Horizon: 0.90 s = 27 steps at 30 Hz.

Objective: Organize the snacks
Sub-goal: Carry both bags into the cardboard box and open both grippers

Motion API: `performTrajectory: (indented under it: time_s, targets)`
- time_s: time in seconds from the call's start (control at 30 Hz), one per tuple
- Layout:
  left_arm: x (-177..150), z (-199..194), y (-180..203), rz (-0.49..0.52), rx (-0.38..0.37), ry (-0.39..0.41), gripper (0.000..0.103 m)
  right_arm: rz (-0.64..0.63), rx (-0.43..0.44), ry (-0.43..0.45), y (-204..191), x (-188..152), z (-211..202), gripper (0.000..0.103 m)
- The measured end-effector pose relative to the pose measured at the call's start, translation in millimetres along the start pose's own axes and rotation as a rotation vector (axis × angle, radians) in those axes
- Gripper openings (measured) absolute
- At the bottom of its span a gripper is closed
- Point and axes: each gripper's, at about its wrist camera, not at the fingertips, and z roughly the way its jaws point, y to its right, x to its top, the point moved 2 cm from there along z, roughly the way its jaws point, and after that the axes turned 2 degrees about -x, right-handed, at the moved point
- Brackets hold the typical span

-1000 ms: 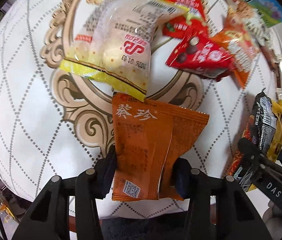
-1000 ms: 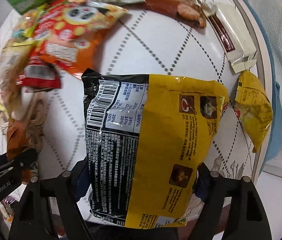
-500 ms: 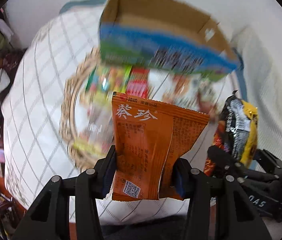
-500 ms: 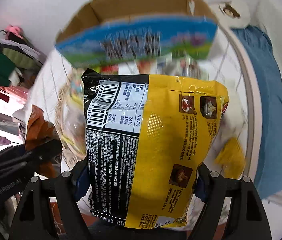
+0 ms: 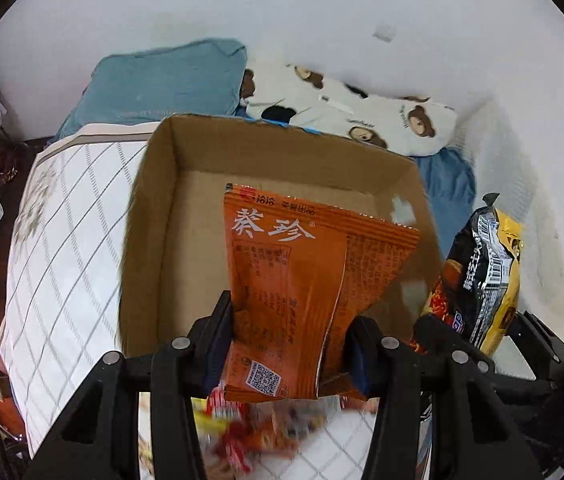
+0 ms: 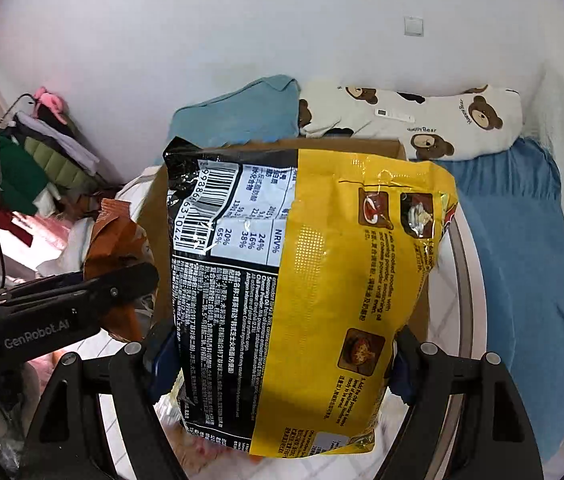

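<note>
My left gripper [image 5: 287,340] is shut on an orange snack packet [image 5: 301,280] and holds it over an open, empty cardboard box [image 5: 186,216]. In the right wrist view my right gripper [image 6: 278,356] is shut on a large yellow and black noodle bag [image 6: 321,264], which hides most of the same box [image 6: 154,216]. That bag [image 5: 485,268] also shows at the right edge of the left wrist view. The orange packet [image 6: 114,236] and the left gripper's black body show at the left of the right wrist view.
The box stands at the far side of a round table with a white quilted cloth [image 5: 62,248]. Several loose snacks [image 5: 250,432] lie blurred below the left gripper. Beyond are a blue blanket [image 6: 521,248], a bear-print pillow [image 6: 441,124] and a white wall. Clothes [image 6: 42,160] pile at the left.
Both grippers rose from over the snack pile and moved forward with their packets. The cardboard box, seen from the side half a second ago, now lies open beneath them.
</note>
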Motion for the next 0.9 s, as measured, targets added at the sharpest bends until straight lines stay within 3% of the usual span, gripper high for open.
performTrajectory:
  time_s: [0.17,0.33,0.43,0.5,0.53,0.57,0.9]
  targets:
    - [51.1,63.7,-12.1,-0.039,0.004,-0.119,0.046,-0.012,-0.038,-0.116,9.8,53.6,83.9,0.083]
    - [85.0,113.9,-20.2,-0.048,0.047,-0.208,0.048,-0.022,-0.058,-0.233,20.4,72.2,157.1,0.083]
    - [95.4,124.8,-22.4,-0.054,0.08,-0.22,0.048,-0.014,-0.048,-0.295,26.3,80.4,188.2,0.084]
    - [101.8,127.6,-21.5,-0.04,0.087,-0.216,0.063,-0.013,-0.055,-0.325,28.9,83.5,200.4,0.091]
    - [105.7,129.9,-21.9,-0.034,0.089,-0.225,0.085,-0.002,-0.057,-0.336,31.9,85.0,205.2,0.096]
    - [107.4,130.8,-22.6,-0.032,0.09,-0.233,0.093,0.01,-0.055,-0.335,34.4,87.7,207.3,0.1]
    - [95.1,109.8,-26.5,-0.041,0.103,-0.18,0.093,0.006,-0.073,-0.296,45.4,85.0,187.6,0.1]
